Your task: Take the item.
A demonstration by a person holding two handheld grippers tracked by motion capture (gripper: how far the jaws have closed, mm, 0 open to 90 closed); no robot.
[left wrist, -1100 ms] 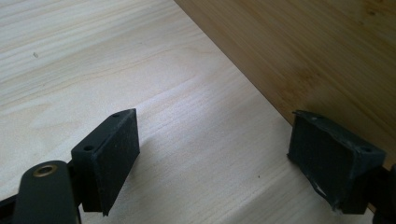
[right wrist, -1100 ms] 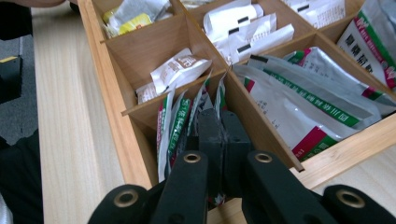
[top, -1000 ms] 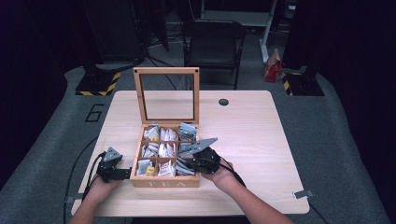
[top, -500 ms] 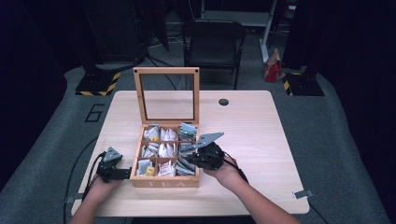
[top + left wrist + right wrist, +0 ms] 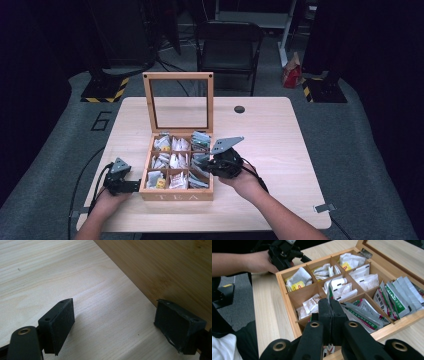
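Right now the right gripper [image 5: 329,305] is squeezed shut on a tea bag [image 5: 329,291], and the bag stands up thin and tall just above the wooden tea box [image 5: 176,192], over the squares on its right side. The left gripper [image 5: 131,186] rests on the table [image 5: 280,135] with its jaws wide apart and nothing in them, one jaw right by the box's left wall. So the right hand [image 5: 248,181] is the nearer one, and I think the bag only needs to go up and away from the box.

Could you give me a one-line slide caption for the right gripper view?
Right claw shut on a tea sachet, held above the open wooden tea box of packets.
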